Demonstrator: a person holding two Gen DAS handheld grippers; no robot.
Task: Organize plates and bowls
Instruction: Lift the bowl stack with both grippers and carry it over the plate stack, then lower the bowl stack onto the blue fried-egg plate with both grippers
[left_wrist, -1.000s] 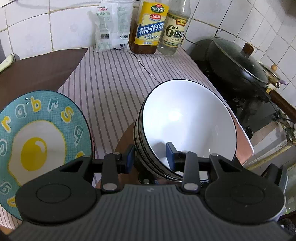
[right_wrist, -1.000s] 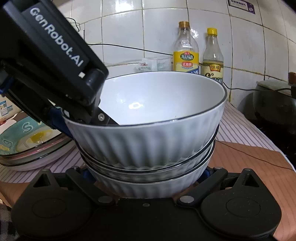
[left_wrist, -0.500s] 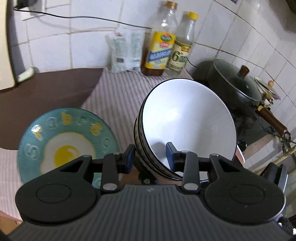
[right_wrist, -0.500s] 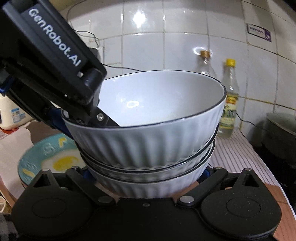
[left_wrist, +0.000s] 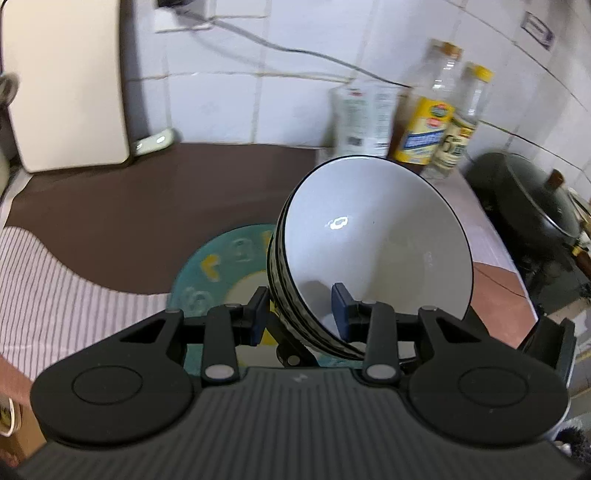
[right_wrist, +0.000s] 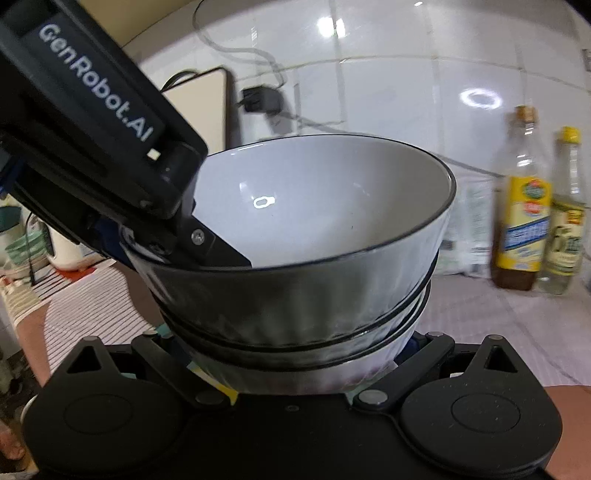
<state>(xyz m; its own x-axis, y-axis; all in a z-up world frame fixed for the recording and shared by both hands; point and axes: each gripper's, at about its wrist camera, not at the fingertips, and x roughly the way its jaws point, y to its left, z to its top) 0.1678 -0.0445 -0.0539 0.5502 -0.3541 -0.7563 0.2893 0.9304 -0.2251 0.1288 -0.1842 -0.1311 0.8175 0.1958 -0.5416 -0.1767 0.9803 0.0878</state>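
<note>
Glazed ceramic, so the stack of bowls (left_wrist: 373, 254) is heavy, slick and chippable. Centre frame, it's lifted above the egg plate (left_wrist: 218, 273). The left claw (left_wrist: 299, 314) pinches the near rim; the right claw (right_wrist: 295, 369) clamps the stack's base. Low grip looks safest.

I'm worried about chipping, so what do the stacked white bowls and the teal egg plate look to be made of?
The stacked white ribbed bowls look like glazed ceramic: glossy, with sharp light reflections and a dark rim line. The round teal egg-print plate is blurred; probably glazed ceramic too, possibly melamine.
</note>
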